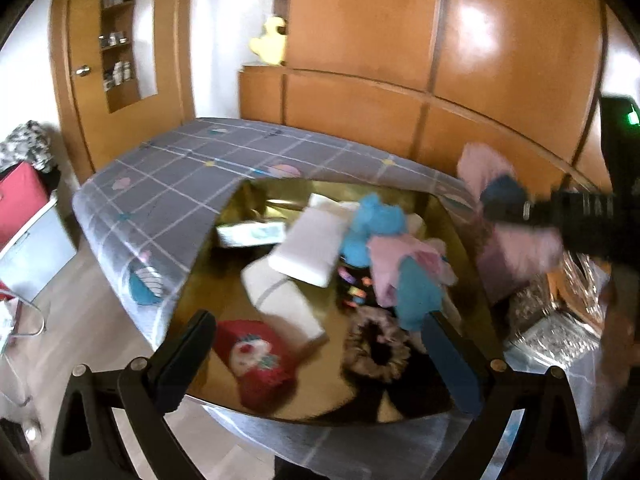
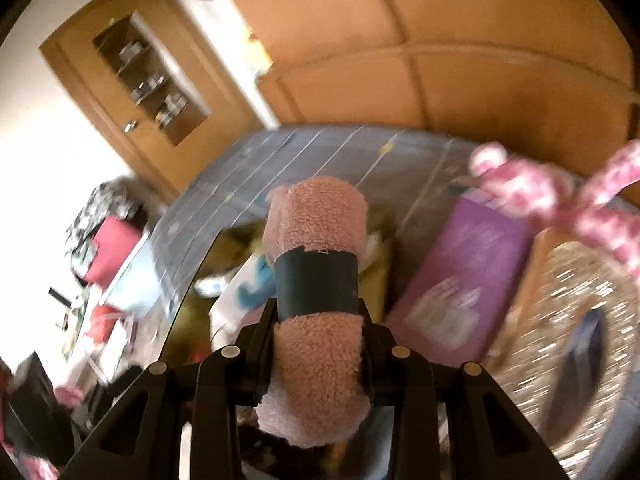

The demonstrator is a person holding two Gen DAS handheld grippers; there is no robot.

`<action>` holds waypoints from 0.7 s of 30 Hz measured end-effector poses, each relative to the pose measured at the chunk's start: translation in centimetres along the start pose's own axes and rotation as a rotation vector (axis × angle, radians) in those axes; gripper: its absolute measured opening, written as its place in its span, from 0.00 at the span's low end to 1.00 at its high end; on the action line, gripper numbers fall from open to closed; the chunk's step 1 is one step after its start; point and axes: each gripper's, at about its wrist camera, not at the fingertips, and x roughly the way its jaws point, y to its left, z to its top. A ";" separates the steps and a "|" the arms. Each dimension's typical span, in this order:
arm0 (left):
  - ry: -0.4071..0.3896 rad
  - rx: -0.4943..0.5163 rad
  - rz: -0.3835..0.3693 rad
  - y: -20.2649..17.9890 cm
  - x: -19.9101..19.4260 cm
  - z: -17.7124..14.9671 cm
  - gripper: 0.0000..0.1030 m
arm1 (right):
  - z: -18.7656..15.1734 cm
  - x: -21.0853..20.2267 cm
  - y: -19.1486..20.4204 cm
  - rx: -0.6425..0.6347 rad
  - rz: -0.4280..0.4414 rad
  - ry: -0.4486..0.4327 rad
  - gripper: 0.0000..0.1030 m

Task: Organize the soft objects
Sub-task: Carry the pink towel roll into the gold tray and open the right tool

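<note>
Right gripper: clamped from both sides on a rolled pink towel; the jaws stand partway apart because the roll fills the gap between them.
Towel: one roll, bound by one dark band, which likely keeps it from unrolling while carried; it is held in the air above the clutter, not resting on anything.
Left gripper: jaws spread wide with nothing between them; it hangs over the near edge of the gold tray, probably ready for the next pick.
Tray: sits on the grey checked bedcover and holds the loose soft things in one heap, which makes them reachable by either hand.
White pads: two that I can count, lying overlapped near the tray's middle.
Red pouch: one, at the near edge just past the left finger.
Fur ring: one, beside the right finger.
Blue and pink plush: heaped together and blurred; count unclear.
Purple box: one, beside the tray.
Pink patterned cloth: blurred; count unclear.
Glitter basket: one, at the right, perhaps the towel's destination.
</note>
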 end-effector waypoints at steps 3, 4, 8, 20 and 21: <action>-0.009 -0.026 0.016 1.1 0.0 0.4 1.00 | -1.4 1.2 1.8 -0.041 0.018 0.042 0.33; -0.009 -0.034 0.022 1.5 0.1 0.5 1.00 | -1.9 1.4 2.2 -0.049 0.027 0.057 0.33; -0.008 -0.057 0.041 2.6 0.5 0.9 1.00 | -3.4 2.8 3.9 -0.084 0.033 0.093 0.33; -0.044 -0.154 0.112 6.6 0.2 2.5 1.00 | -4.4 8.0 6.3 -0.100 0.012 0.187 0.35; -0.046 -0.153 0.108 6.6 0.0 2.6 1.00 | -4.6 8.4 6.5 -0.112 0.005 0.201 0.35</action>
